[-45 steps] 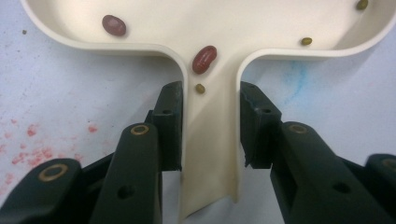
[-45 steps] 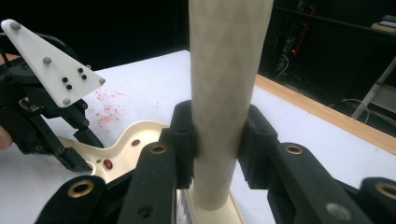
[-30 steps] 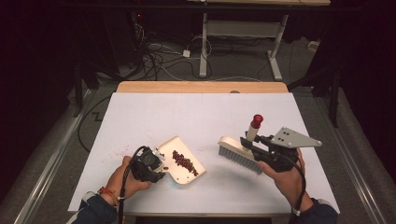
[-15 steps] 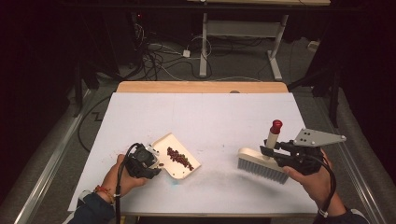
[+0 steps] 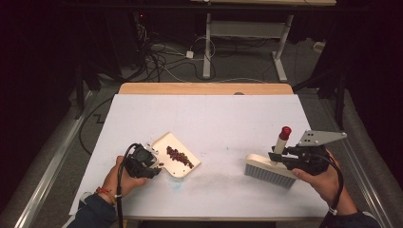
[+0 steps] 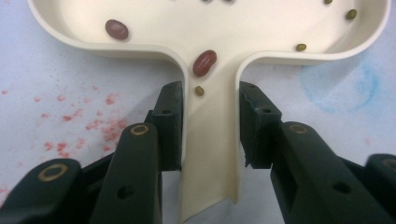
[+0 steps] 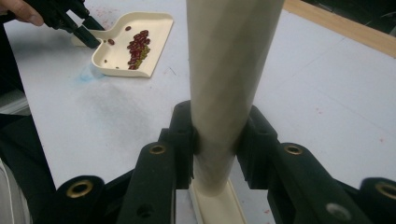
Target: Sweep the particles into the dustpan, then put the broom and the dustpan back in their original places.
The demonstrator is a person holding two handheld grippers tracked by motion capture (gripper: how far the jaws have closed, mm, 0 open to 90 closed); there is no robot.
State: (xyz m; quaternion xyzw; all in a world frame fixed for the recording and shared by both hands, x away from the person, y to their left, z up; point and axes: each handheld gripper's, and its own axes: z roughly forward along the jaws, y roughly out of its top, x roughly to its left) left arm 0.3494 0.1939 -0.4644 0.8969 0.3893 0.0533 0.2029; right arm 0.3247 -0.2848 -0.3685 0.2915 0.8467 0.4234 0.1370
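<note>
your left hand-held gripper (image 6: 210,126) pinches the light, stiff dustpan (image 5: 178,161) by its handle – keep it level or the loose beans (image 5: 179,156) roll – while the right hand-held gripper (image 7: 215,140) clamps the rigid brush (image 5: 269,170) handle.

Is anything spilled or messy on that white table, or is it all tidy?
Mostly tidy. The beans lie inside the cream dustpan, with a stray one in its handle channel. What looks odd are faint stains on the table cover: reddish speckles beside the dustpan handle and a pale blue smudge near its rim.

Black grippers with brass-ringed screw holes, black cables, dark sleeves, a red-and-yellow wristband (image 5: 101,192) on the left wrist.
</note>
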